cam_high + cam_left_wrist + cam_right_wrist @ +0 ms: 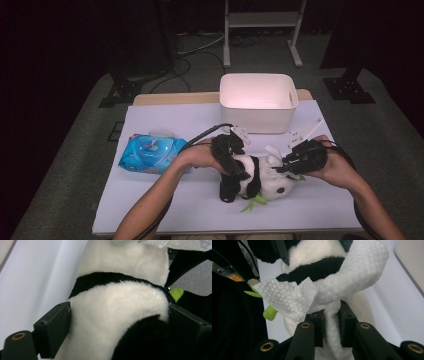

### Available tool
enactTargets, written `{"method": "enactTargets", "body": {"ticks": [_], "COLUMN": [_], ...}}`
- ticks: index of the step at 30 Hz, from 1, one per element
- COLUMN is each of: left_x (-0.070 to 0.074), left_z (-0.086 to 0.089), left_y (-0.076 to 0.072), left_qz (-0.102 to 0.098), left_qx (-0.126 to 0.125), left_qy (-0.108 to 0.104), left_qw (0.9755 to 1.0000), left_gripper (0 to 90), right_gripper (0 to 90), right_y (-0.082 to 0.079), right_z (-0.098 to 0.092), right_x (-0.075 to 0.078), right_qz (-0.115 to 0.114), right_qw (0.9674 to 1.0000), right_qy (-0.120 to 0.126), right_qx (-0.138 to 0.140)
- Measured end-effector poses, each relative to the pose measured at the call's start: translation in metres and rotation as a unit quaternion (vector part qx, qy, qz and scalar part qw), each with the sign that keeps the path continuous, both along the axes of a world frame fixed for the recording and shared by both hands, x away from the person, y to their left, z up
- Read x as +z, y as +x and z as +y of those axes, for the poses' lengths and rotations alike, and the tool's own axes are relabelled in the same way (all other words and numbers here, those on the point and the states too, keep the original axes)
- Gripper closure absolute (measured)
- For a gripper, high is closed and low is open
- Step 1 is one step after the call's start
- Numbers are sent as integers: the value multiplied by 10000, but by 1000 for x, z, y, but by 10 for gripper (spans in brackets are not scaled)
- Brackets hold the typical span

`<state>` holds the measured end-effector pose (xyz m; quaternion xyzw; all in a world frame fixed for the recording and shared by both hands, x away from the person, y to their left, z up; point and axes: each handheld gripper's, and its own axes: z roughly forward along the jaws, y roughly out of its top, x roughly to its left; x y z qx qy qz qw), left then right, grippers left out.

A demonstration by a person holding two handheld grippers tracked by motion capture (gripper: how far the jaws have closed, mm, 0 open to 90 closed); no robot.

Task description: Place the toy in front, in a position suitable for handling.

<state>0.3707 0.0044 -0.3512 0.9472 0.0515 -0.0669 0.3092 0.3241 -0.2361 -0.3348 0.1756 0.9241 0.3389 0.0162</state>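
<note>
I have the panda plush lying on its side on the white bench, low and just right of centre in the high view, between my two hands. My right tongs are pressed onto a white wet wipe, pinching its twisted tail while the rest drapes over the panda's back. My left tongs are spread wide around the panda's body; in the left gripper view the fur sits between both pads, and I cannot tell whether they press it or only brush it.

My worry is the panda rolling or sliding. If the left tongs are as loose as they look, any hard wiping stroke from the right would push the plush across the bench rather than clean it. The wipe could also snag: it is held only by a narrow twisted end, so dragging across thick fur might pull it free. The green leaf sticking out below the panda could catch too.

The blue wipes pack at centre left and the white bin at upper centre stand well apart, so I expect no collision there.
</note>
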Motion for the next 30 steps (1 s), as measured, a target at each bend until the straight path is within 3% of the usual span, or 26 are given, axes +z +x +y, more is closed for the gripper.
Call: {"method": "enactTargets", "body": {"ticks": [5, 8, 12, 17, 20, 23, 26, 30], "left_x": [-7, -5, 4, 20, 31, 36, 29, 9], "left_z": [-7, -5, -2, -5, -6, -3, 0, 7], "left_y": [3, 4, 8, 18, 26, 38, 43, 44], "left_qz": [79, 44, -66, -589, -920, -1065, -1083, -818], "left_qx": [-27, -59, -45, -70, -118, -155, -224, -163], "left_qy": [46, -38, -140, -48, 24, 53, 69, -74], "left_qw": [10000, 10000, 9999, 9982, 9957, 9942, 9938, 9965], "left_gripper": [105, 214, 285, 314, 316, 314, 305, 254], "right_gripper": [767, 766, 766, 766, 766, 765, 765, 768], "right_y": [1, 3, 9, 24, 38, 49, 58, 60], "right_z": [0, -2, -11, -14, -12, -8, -1, 9], "right_x": [-1, 0, 7, 18, 24, 29, 26, 9], "right_qz": [-26, -43, -84, -123, -164, -174, -100, 53], "right_qw": [10000, 10000, 9997, 9996, 9996, 9995, 9997, 10000], "right_qy": [-16, 1, 187, 201, 175, 160, 82, -46], "right_qx": [22, -7, -96, -142, -167, -191, -185, -63]}}
